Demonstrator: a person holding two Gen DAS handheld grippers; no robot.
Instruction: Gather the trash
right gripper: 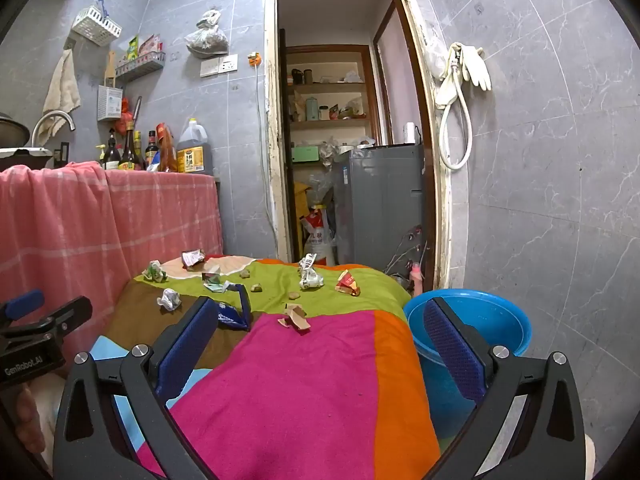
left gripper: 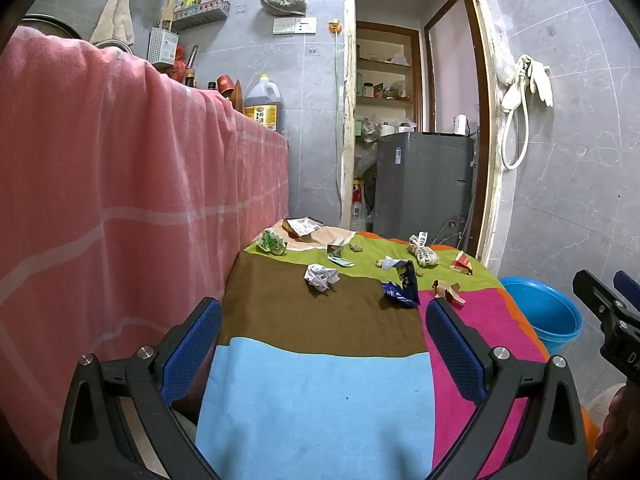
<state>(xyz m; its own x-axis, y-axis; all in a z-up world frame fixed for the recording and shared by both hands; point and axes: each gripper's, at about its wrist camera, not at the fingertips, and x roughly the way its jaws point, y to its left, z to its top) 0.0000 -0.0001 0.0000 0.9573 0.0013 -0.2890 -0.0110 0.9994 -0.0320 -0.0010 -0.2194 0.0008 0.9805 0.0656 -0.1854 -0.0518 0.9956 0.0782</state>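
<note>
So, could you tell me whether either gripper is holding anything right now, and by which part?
Nothing is held: the left gripper and right gripper are both open above the cloth.

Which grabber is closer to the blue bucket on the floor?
Right. The right gripper hangs over the table's bucket-side edge, its outer finger lined up before the blue bucket. The left gripper is farther over, above the striped cloth, beside the pink curtain.

"GenRobot.AI" stands in white on the black body of the left gripper (right gripper: 38,316), at the near left in the right wrist view. The oil jug (right gripper: 194,152) label and the wrappers carry print too small to read.
</note>
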